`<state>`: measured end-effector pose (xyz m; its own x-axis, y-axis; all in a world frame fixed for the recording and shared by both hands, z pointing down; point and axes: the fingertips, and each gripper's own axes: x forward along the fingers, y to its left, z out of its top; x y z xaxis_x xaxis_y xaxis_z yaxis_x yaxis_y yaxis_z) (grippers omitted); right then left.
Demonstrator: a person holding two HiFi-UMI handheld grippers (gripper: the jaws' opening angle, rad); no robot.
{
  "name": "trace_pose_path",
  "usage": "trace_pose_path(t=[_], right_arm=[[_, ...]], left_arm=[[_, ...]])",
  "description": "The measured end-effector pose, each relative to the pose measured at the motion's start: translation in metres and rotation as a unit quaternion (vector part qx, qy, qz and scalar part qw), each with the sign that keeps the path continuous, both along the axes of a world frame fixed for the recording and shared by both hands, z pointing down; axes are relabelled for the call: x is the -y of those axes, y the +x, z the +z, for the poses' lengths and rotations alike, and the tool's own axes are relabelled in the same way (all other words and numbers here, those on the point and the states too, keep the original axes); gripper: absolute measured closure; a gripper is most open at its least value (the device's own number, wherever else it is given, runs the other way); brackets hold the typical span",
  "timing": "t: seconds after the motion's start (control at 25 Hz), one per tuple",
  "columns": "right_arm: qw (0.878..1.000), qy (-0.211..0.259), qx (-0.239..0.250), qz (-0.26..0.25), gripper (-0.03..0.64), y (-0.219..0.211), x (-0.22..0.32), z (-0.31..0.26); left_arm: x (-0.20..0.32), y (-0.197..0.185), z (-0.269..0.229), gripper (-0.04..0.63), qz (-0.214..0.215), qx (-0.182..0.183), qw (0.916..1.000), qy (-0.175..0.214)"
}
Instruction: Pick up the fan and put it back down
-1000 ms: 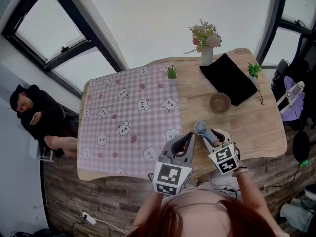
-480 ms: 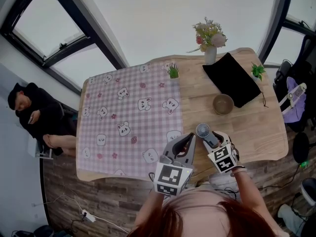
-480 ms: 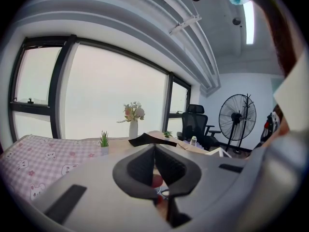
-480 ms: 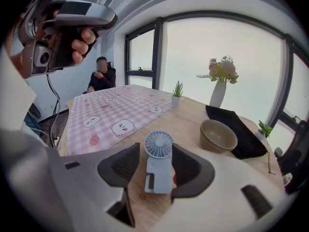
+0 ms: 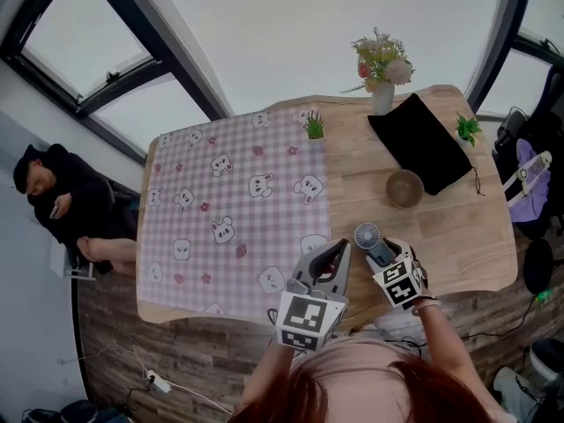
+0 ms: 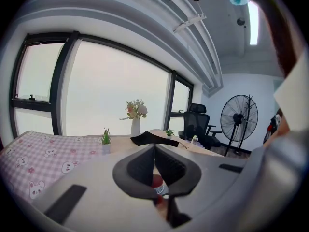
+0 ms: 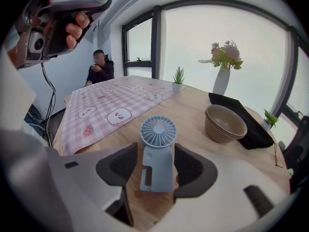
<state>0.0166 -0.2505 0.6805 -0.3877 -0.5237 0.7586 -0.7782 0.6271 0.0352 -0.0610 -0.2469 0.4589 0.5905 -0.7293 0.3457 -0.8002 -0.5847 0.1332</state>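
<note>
One pedestal fan (image 6: pixel 239 119): left gripper view

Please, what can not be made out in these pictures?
- Fan, head view: its handle is covered by the right gripper, whose jaws are opening around it.
- Red-and-white thing, left gripper view: mostly hidden behind the left gripper's shut jaws; cannot be named.
- Pouch, right gripper view: partly behind the bowl.
- Seated person, head view: the item in hand is too small.

Right tool (image 7: pixel 157 162) jaws opening around fan (image 7: pixel 158 132); left tool (image 6: pixel 155 162) seemingly shut.
</note>
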Motion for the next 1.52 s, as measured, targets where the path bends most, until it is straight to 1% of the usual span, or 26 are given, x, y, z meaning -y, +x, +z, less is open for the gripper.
trace_pose_path(t=[0.24, 0.64, 0.88, 0.96, 1.0, 1.04, 1.12, 1.52], right_arm=[[1.000, -0.022, -0.005, 0.008, 0.370, 0.002, -0.001, 0.017], [0.999, -0.047, -0.008, -0.004, 0.362, -0.002, 0.003, 0.031], [0.998, -0.060, -0.002, 0.003, 0.364, -0.005, 0.004, 0.036], [0.998, -0.065, 0.007, 0.011, 0.370, -0.004, 0.005, 0.037], [0.998, -0.067, 0.011, 0.014, 0.393, -0.004, 0.006, 0.037], [0.997, -0.068, 0.012, 0.016, 0.399, -0.005, 0.006, 0.037], [0.997, -0.072, 0.011, 0.018, 0.399, -0.004, 0.006, 0.038], [0.999, -0.051, 0.008, 0.007, 0.402, -0.003, 0.006, 0.035]], left_arm=[[0.001, -0.007, 0.009, 0.584, -0.003, 0.007, 0.9999, -0.010], [0.010, -0.009, 0.012, 0.584, -0.003, -0.001, 0.9999, -0.016], [0.010, -0.013, 0.016, 0.584, -0.004, 0.000, 0.9998, -0.018], [0.010, -0.014, 0.015, 0.584, -0.005, -0.001, 0.9998, -0.017], [0.010, -0.014, 0.016, 0.584, -0.006, -0.001, 0.9998, -0.017], [0.011, -0.015, 0.016, 0.584, -0.006, -0.001, 0.9998, -0.017], [0.011, -0.015, 0.016, 0.584, -0.007, -0.003, 0.9998, -0.019], [0.013, -0.019, 0.012, 0.584, -0.018, -0.005, 0.9997, -0.014]])
